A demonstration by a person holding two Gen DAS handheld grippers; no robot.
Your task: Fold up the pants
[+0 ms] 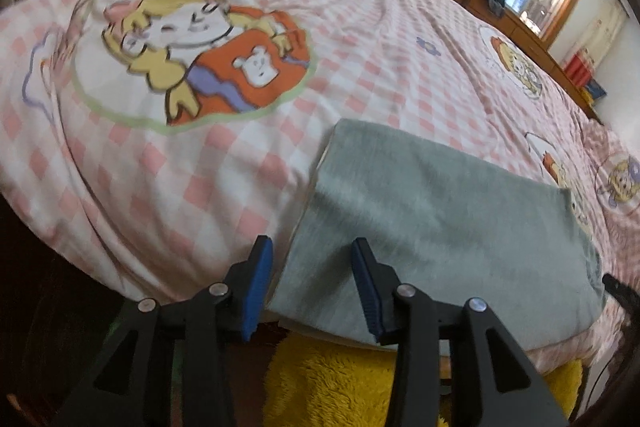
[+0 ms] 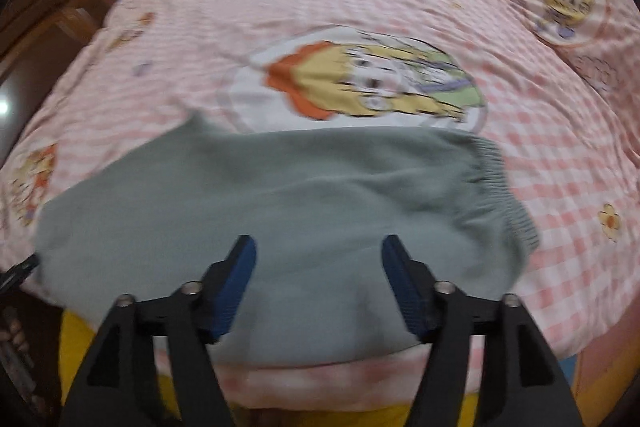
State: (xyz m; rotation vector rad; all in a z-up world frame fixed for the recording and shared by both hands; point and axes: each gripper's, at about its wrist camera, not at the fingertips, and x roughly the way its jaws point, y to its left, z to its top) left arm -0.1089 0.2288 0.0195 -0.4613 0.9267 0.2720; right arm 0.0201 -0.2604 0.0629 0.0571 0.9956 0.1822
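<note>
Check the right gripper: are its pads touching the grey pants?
Apart. The right wrist view shows the right gripper with jaws spread wide, nothing pinched between them, above the grey pants.

Folded grey pants (image 2: pixel 280 195) on checked bedspread (image 2: pixel 560 155).

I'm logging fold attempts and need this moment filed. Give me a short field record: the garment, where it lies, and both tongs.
garment: grey pants, folded into a flat stack, elastic waistband at one end
surface: pink checked bedspread with cartoon prints
position: near the bed's front edge
left tongs: open, over the stack's left edge, gripping nothing
right tongs: open, over the pants, gripping nothing
below bed edge: yellow fuzzy fabric
</note>
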